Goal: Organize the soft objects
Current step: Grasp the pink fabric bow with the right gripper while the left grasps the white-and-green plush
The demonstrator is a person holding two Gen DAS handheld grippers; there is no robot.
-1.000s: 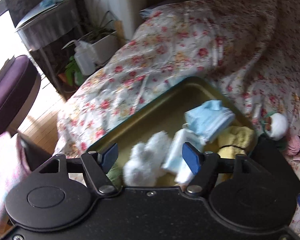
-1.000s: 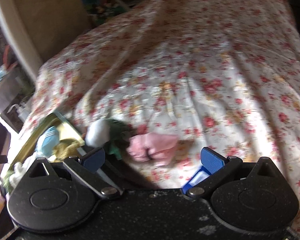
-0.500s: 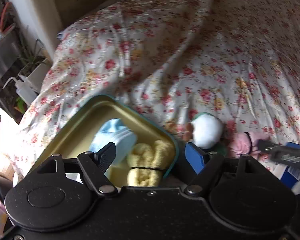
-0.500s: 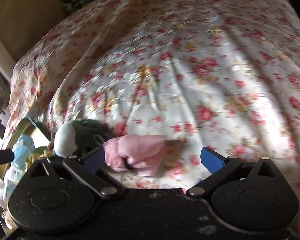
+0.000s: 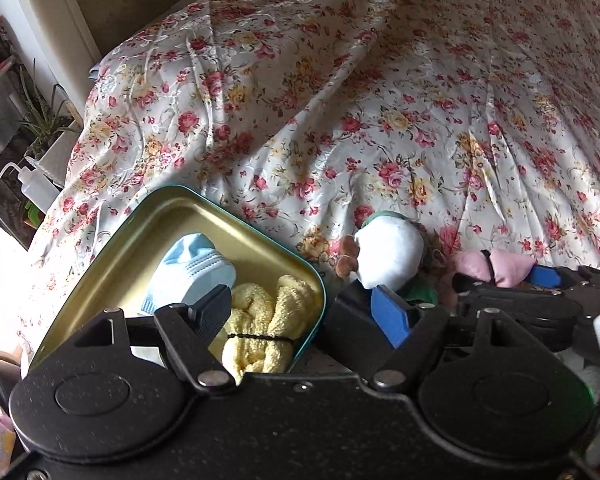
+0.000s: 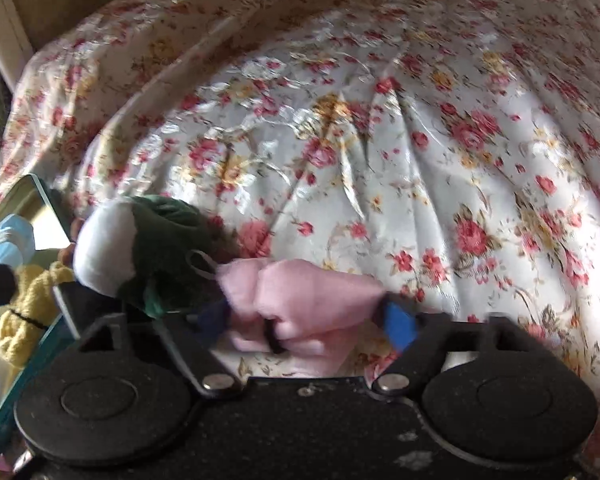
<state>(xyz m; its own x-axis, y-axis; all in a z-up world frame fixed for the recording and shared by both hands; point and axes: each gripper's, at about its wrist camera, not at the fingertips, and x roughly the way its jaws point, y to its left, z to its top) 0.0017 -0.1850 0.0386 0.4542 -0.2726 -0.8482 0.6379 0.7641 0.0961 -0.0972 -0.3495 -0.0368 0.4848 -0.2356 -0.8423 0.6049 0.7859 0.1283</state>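
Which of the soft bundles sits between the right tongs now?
The pink cloth bundle with a black band, on the floral bedspread; the right tongs are closing around it. The yellow and blue ones lie in the tin.

I am counting: one tin (image 5: 256,227), holding one blue sock (image 5: 188,268) and one yellow bundle (image 5: 268,320); one pink bundle (image 6: 300,300); one green-and-white plush (image 6: 140,252); one squeeze bottle (image 5: 36,184).

A home bedroom: floral bedspread (image 5: 340,120), potted plant (image 5: 44,120) beside the bed.
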